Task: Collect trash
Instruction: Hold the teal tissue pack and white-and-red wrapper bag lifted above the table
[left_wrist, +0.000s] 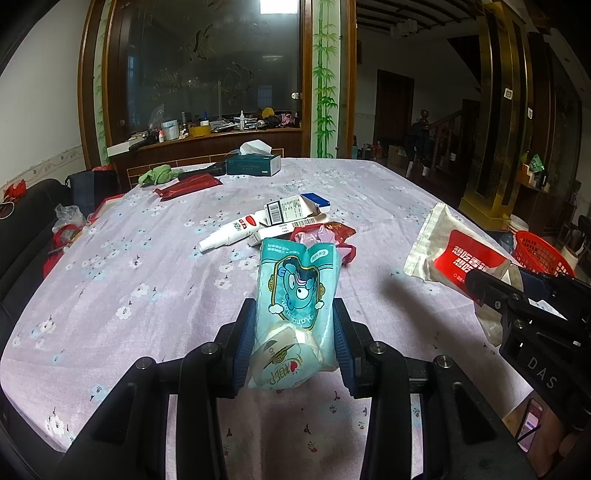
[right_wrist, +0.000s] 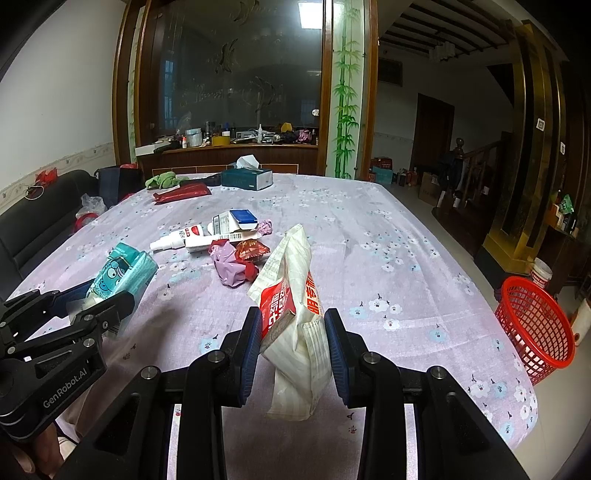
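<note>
My left gripper (left_wrist: 294, 317) is shut on a teal tissue pack (left_wrist: 295, 295) with a cartoon face, held above the table; it also shows in the right wrist view (right_wrist: 122, 273). My right gripper (right_wrist: 291, 332) is shut on a white and red snack bag (right_wrist: 295, 295), held above the table; the bag also shows in the left wrist view (left_wrist: 454, 254). A trash pile lies mid-table: a white tube (right_wrist: 177, 238), a blue and white carton (right_wrist: 236, 221), pink and red wrappers (right_wrist: 236, 262). A red mesh basket (right_wrist: 535, 328) stands on the floor to the right.
The table wears a lilac flowered cloth (right_wrist: 388, 240). At its far end are a teal tissue box (right_wrist: 246, 178), a dark red packet (right_wrist: 183, 192) and a green cloth (right_wrist: 162, 181). A black sofa (right_wrist: 40, 221) is to the left. A phone (left_wrist: 530, 424) lies at lower right.
</note>
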